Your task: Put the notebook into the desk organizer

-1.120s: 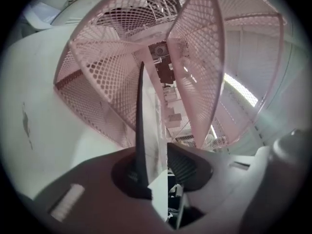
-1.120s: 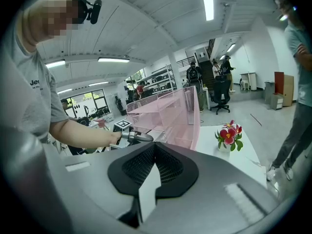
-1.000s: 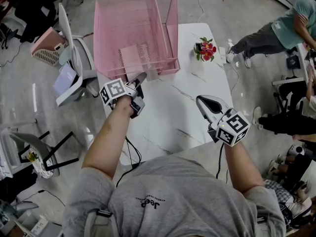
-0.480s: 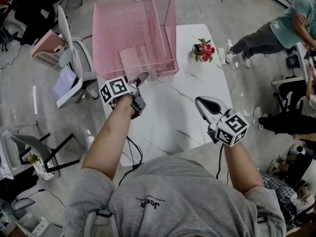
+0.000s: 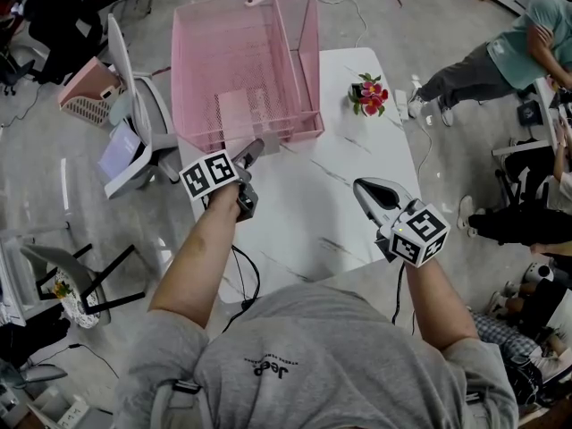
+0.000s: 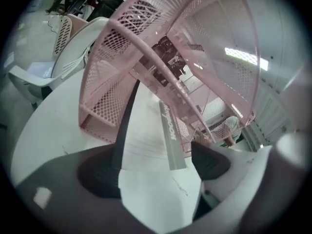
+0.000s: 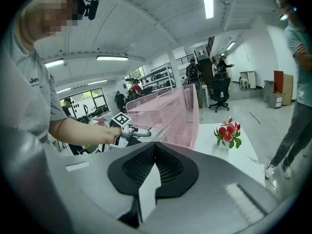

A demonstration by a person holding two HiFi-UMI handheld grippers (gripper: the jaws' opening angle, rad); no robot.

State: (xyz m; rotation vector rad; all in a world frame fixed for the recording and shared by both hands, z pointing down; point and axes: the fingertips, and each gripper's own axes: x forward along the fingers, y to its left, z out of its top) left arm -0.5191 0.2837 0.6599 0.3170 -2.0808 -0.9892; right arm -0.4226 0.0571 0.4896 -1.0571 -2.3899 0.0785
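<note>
The pink mesh desk organizer [image 5: 246, 56] stands at the far side of the white table [image 5: 322, 213]. The notebook [image 5: 239, 113] rests in its lower compartment, pale behind the mesh. In the left gripper view the notebook [image 6: 146, 140] shows white page edges, a dark cover and a grey printed spine, its near end sticking out between the jaws. My left gripper [image 5: 254, 173] has just been opening. It now stands wide, and the right pad [image 6: 209, 160] is clear of the spine. My right gripper [image 5: 362, 188] is shut on nothing above the near right of the table.
A small pot of red flowers [image 5: 371, 90] sits on the table right of the organizer. A white chair [image 5: 134, 123] stands close to the table's left side. A person [image 5: 500, 56] stands on the floor at upper right. Cables lie beneath the table's near edge.
The left gripper's jaws have spread apart, letting go of the notebook, and the hand has rolled and drawn slightly back from the organizer. The right gripper has kept still.
</note>
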